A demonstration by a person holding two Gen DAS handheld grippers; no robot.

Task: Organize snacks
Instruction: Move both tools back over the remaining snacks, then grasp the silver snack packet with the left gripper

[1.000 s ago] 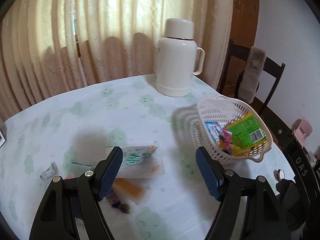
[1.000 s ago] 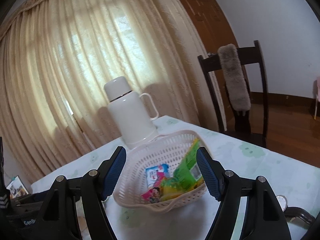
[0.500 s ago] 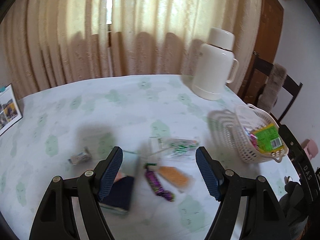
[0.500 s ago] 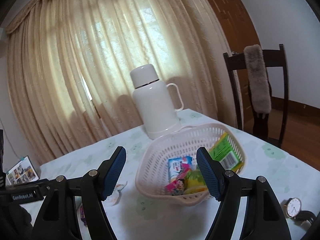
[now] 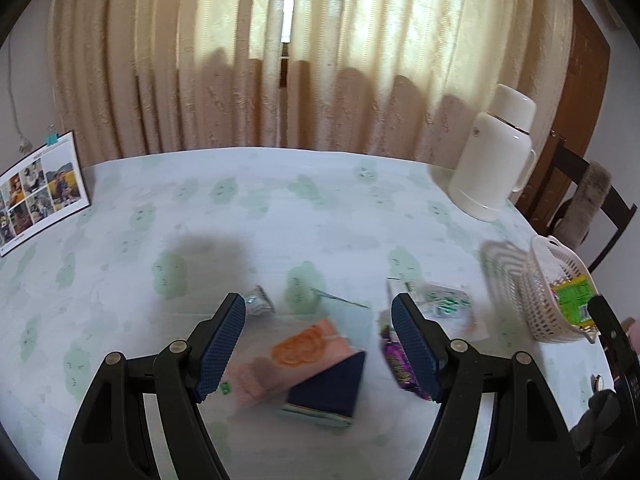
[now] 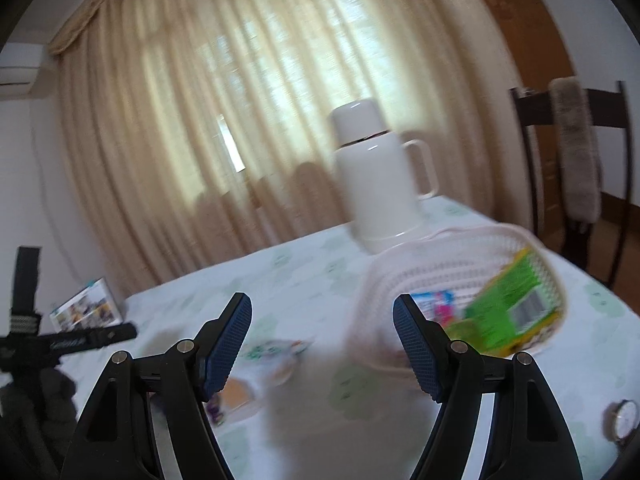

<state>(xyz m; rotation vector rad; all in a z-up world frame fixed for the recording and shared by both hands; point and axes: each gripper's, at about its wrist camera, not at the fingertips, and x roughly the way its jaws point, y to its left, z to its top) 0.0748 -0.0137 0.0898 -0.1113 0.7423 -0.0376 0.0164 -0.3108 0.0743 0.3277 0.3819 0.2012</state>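
Here, my left gripper (image 5: 318, 344) has its jaws spread wide with nothing between them, above a loose scatter of snacks on the table (image 5: 280, 208). Framed between its blue pads lies a pink packet with an orange print (image 5: 296, 350), and a dark blue packet (image 5: 332, 384) overlaps its near corner. A small silvery wrapper (image 5: 258, 300) sits just past the left pad. A purple wrapper (image 5: 396, 360) lies by the right pad, partly hidden behind it, with a clear green-printed bag (image 5: 444, 300) just beyond.

My right gripper (image 6: 322, 344) is also spread wide and empty. Its view is blurred. The white basket (image 6: 404, 268) sits behind its right pad, holding a green packet (image 6: 508, 308) and smaller colourful packets I cannot identify.

Farther back on the table stands a white thermos jug (image 5: 492, 156), with a photo card (image 5: 38, 188) propped at the far left edge. A wristwatch (image 6: 622, 420) lies near the right edge.
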